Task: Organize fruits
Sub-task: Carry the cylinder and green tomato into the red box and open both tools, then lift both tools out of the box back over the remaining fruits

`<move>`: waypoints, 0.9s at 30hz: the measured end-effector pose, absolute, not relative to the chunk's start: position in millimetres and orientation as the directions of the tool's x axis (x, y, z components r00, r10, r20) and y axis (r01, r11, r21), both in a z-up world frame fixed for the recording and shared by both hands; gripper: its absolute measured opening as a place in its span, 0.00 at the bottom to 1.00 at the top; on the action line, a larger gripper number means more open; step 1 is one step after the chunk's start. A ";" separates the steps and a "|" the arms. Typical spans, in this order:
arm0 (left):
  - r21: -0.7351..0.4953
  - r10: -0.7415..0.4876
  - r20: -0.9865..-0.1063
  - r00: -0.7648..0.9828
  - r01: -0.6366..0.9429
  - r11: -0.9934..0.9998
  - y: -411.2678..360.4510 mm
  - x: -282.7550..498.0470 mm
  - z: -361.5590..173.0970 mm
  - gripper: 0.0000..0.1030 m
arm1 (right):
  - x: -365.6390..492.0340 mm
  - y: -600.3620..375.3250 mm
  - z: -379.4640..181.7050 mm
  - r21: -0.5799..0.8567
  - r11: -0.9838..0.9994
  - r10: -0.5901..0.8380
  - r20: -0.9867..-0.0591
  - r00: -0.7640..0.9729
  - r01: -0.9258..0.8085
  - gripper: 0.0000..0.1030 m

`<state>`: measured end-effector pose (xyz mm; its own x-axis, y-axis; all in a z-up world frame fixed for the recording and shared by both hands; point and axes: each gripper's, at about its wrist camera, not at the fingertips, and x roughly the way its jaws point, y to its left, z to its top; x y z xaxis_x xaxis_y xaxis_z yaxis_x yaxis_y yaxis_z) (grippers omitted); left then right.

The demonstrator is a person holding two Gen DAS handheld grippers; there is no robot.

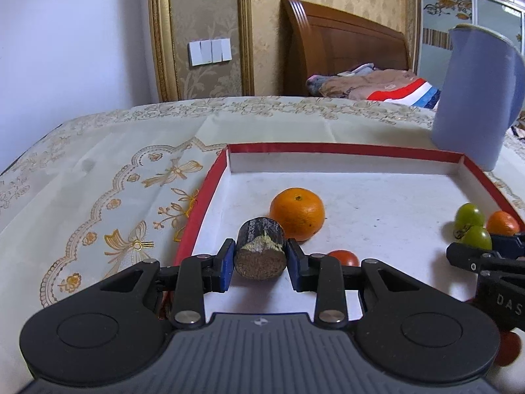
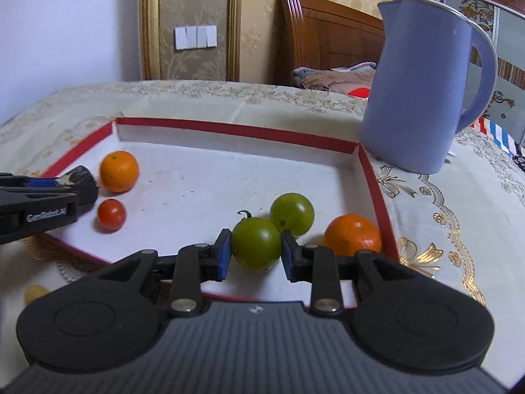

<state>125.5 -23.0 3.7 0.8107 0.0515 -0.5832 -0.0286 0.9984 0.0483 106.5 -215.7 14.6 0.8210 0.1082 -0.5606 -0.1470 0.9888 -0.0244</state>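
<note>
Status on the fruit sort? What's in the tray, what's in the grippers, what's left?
Done: two oranges, a red tomato and a green fruit lie in the red-rimmed tray. In hand: left gripper clamps a dark cut stalk piece, right gripper clamps another green fruit, both over the tray. Left: release both; something yellow lies outside.

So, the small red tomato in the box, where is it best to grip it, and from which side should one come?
Grip the small red tomato across its middle, pads on opposite sides, since it is round. Probably come from above or from the open box floor to its right: the left gripper with its dark cut piece crowds its left, and the orange sits close behind.
</note>
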 end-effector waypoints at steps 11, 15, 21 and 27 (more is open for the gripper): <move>0.095 0.090 -0.575 0.814 -0.043 0.995 -25.6 133.8 -3.2 0.31 | 131.4 -204.5 13.5 -0.069 0.991 0.057 -0.553 0.831 -0.114 0.29; 0.088 0.093 -0.575 0.813 -0.052 0.995 -23.8 133.7 -3.1 0.37 | 132.3 -206.7 13.5 -0.054 0.991 0.070 -0.554 0.830 -0.120 0.29; 0.075 0.060 -0.564 0.823 -0.021 0.997 -25.6 128.7 -2.3 0.68 | 129.6 -210.4 14.4 -0.030 0.992 0.083 -0.554 0.828 -0.120 0.52; 0.127 0.088 -0.538 0.838 -0.022 0.992 -33.2 124.7 -2.1 0.72 | 127.1 -208.8 13.5 -0.039 0.993 0.075 -0.546 0.835 -0.114 0.57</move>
<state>124.7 -33.2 -2.1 0.8383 0.0879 -0.5381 -0.0224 0.9916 0.1271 127.1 -208.8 13.5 0.8347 0.0748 -0.5457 -0.1143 0.9927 -0.0388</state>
